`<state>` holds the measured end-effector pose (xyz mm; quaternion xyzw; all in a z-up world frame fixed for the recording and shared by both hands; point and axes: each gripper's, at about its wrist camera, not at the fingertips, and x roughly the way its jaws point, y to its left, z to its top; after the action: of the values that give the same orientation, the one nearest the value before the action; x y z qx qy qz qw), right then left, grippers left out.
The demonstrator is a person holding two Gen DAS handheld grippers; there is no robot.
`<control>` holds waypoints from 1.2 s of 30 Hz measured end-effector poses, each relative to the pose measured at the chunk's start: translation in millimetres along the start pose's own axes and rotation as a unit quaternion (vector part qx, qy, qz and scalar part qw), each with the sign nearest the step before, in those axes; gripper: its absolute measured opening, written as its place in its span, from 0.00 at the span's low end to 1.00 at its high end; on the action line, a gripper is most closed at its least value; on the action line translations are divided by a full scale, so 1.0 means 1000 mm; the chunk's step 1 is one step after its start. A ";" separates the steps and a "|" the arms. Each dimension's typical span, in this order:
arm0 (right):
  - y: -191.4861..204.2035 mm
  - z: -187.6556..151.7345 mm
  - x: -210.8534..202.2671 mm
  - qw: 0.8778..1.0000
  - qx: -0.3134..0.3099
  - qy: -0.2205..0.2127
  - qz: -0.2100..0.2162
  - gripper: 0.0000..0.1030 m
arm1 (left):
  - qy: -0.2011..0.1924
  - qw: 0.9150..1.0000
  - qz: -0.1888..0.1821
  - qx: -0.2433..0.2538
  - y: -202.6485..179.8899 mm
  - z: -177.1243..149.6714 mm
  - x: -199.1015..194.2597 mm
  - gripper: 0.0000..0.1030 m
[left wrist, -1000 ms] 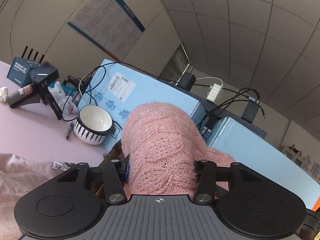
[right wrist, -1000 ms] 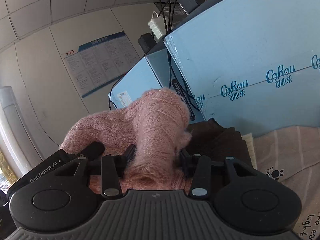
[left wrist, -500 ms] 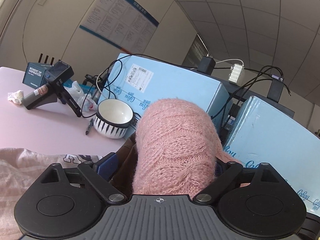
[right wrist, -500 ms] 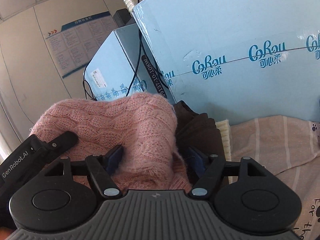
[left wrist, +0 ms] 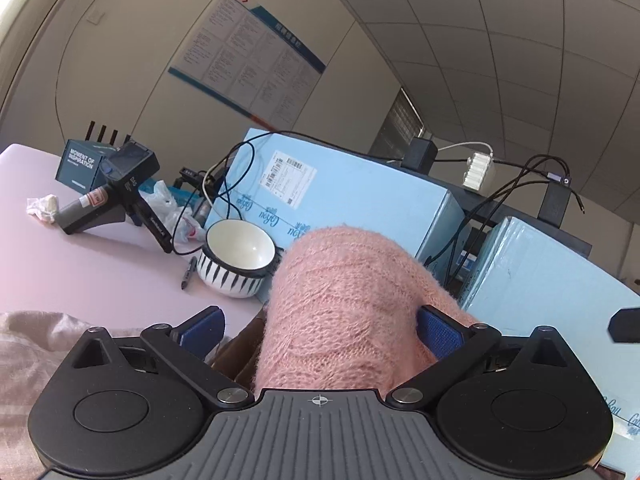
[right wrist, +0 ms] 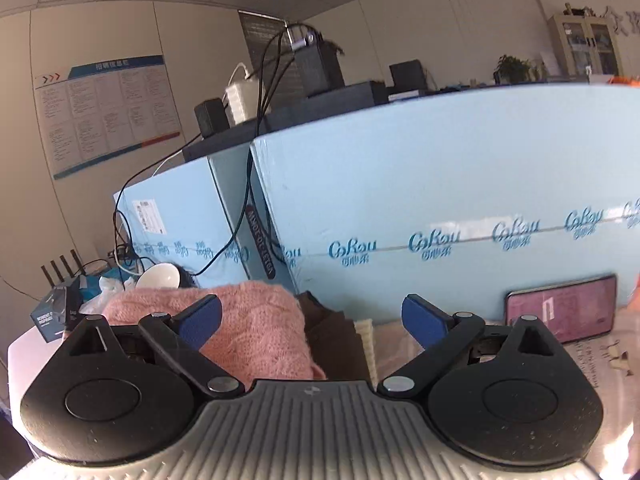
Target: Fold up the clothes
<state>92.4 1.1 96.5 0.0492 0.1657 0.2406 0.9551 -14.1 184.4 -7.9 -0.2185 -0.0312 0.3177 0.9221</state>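
Both claws are letting go, it seems because the pink sweater (left wrist: 344, 304) is already sitting folded on the brown garment (right wrist: 332, 332). The left claw (left wrist: 318, 326) is opening wide; the sweater bulges between its blue pads (left wrist: 202, 326), gripped by neither. The right claw (right wrist: 312, 320) is opening too, holding nothing, with the sweater lying just ahead toward its left pad.

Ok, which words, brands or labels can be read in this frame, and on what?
"MOMENT OF INSPIRATION": small dark blue box on the pale table.
"CoRou": printed along the big light blue cartons.
White shipping label on a carton: barcode only, print too small.
Blue-headed wall notice board: text too small.
Phone screen: unreadable.
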 end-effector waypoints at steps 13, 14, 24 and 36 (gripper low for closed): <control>-0.025 0.121 -0.180 0.936 -0.060 -0.128 -0.322 0.94 | -0.067 0.992 -0.061 0.086 -0.032 -0.008 -0.025 1.00; -0.025 0.125 -0.194 0.931 -0.067 -0.133 -0.334 0.94 | -0.071 0.991 -0.064 0.090 -0.033 -0.009 -0.026 1.00; -0.056 0.186 -0.363 0.880 0.043 -0.218 -0.419 0.92 | -0.093 0.985 -0.094 0.107 -0.037 -0.012 -0.031 1.00; -0.079 0.174 -0.596 0.816 0.149 -0.359 -0.429 1.00 | -0.119 0.956 -0.222 0.150 -0.055 -0.003 -0.062 1.00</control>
<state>-307.3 -354.5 420.4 0.1974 -0.1505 -0.2560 0.9343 -31.5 107.2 17.5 -0.0257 -0.1407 0.1301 0.9811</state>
